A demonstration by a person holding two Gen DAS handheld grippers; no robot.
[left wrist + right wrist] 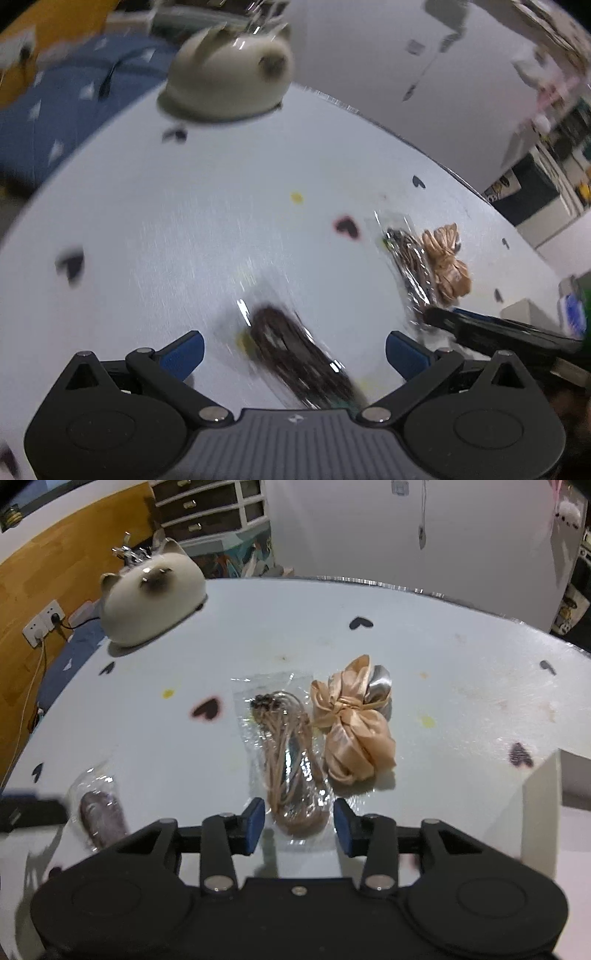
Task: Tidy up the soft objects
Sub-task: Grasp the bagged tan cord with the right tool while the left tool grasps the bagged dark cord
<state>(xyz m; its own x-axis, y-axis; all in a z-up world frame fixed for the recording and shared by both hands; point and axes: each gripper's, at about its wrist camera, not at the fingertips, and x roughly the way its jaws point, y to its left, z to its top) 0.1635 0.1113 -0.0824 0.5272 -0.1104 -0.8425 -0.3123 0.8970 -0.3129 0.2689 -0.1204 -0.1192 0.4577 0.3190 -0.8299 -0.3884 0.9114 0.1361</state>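
Soft objects lie scattered on a round white table point(424, 635) printed with small dark hearts. Largest of what stands on it is a cream cat-shaped holder point(151, 602), at the far left edge, well apart from everything else.

Next in size, the right gripper point(298, 823) hangs low over the near part of the table with its blue-padded fingers point(255, 821) spread; the near end of a clear packet of tan cord point(291, 753) sits between them, though whether the pads touch it cannot be told. The left gripper point(293, 352) also has its fingers spread wide, and a clear packet of dark brown hair ties point(295, 350) lies between them on the table, blurred by motion.

A tan satin scrunchie point(354, 723), bunched and tied at its middle, rests just beside the cord packet on its right, touching the plastic edge or very near it.

In the right wrist view the dark packet shows at the near left, well apart from the other two.
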